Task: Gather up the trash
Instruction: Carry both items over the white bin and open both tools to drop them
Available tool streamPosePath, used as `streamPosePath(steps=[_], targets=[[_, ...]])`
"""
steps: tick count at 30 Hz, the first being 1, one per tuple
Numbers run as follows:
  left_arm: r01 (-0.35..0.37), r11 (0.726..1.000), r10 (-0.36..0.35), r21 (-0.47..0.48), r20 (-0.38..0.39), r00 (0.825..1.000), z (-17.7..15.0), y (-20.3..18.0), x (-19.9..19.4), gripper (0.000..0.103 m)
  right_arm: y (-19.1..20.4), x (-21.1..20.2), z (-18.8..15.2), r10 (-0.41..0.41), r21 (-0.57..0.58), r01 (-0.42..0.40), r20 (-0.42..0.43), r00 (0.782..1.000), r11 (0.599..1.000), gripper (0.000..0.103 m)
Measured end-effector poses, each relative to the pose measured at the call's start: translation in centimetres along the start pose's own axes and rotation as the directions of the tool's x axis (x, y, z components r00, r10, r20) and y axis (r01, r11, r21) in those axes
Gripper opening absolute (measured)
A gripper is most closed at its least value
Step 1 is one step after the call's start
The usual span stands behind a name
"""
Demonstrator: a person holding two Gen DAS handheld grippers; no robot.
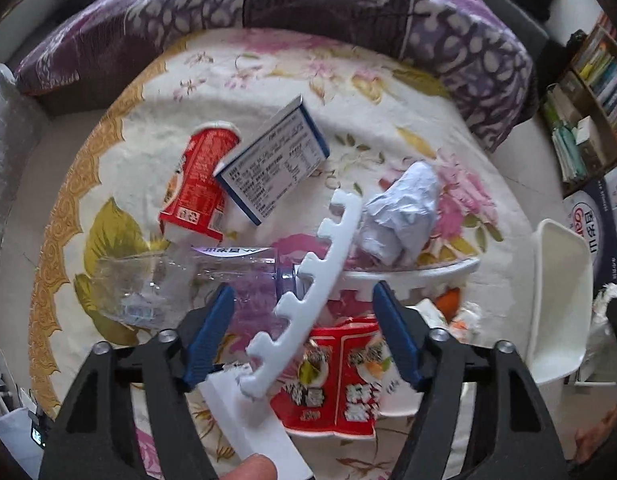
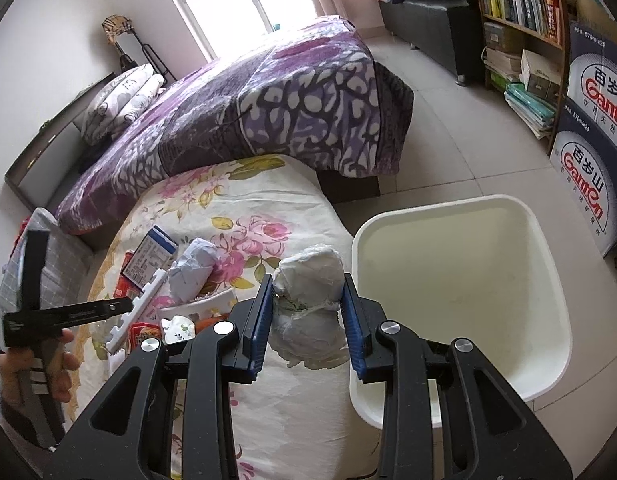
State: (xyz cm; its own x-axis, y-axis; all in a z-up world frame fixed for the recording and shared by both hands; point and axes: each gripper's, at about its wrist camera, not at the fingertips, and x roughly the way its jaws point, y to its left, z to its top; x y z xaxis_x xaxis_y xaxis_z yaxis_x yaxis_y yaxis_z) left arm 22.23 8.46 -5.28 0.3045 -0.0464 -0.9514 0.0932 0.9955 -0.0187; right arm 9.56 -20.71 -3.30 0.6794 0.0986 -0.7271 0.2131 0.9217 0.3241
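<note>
My right gripper (image 2: 308, 312) is shut on a crumpled white paper wad (image 2: 308, 280), held above the bed's edge just left of the white bin (image 2: 460, 300). My left gripper (image 1: 302, 328) is open above the trash pile; a white notched foam strip (image 1: 308, 292) lies between its fingers without touching them. Below it lie a clear plastic bottle (image 1: 180, 284), a red snack packet (image 1: 332, 380), a red carton (image 1: 200, 184), a blue-and-white box (image 1: 276, 164) and a crumpled paper ball (image 1: 400, 216). The pile also shows in the right wrist view (image 2: 156, 272).
The trash lies on a floral blanket (image 1: 268, 80) over a round surface. A purple quilted bed (image 2: 268, 100) stands behind. The white bin (image 1: 560, 304) stands on the tiled floor at the right. A bookshelf (image 2: 520, 12) and stacked water cartons (image 2: 592, 128) stand beyond it.
</note>
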Motion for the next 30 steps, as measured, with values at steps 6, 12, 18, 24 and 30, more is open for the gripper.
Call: streamPosePath(steps=[6, 12, 18, 24, 30], targets=[[-0.071, 0.997, 0.071, 0.030, 0.000, 0.997, -0.1, -0.1, 1.4, 0.043, 0.2, 0.7, -0.2, -0.016, -0.011, 0.016, -0.013, 1.000, 1.000, 0.031], [-0.082, 0.997, 0.082, 0.006, 0.021, 0.996, 0.0, 0.8, 0.9, 0.027, 0.3, 0.9, -0.3, -0.016, -0.012, 0.016, -0.019, 1.000, 1.000, 0.031], [0.033, 0.993, -0.022, -0.116, 0.090, 0.996, 0.7, 3.4, -1.3, 0.026, 0.3, 1.0, -0.3, -0.015, -0.005, 0.015, -0.011, 1.000, 1.000, 0.031], [0.122, 0.979, -0.084, -0.164, 0.222, 0.971, 1.0, 3.7, -5.0, 0.026, 0.4, 0.7, -0.2, -0.021, -0.013, 0.021, 0.011, 1.000, 1.000, 0.031], [0.100, 0.983, -0.042, -0.156, 0.338, 0.940, 0.4, 1.9, -7.9, 0.027, 0.2, -0.2, 0.0, -0.045, -0.026, 0.046, 0.049, 0.998, 0.999, 0.031]])
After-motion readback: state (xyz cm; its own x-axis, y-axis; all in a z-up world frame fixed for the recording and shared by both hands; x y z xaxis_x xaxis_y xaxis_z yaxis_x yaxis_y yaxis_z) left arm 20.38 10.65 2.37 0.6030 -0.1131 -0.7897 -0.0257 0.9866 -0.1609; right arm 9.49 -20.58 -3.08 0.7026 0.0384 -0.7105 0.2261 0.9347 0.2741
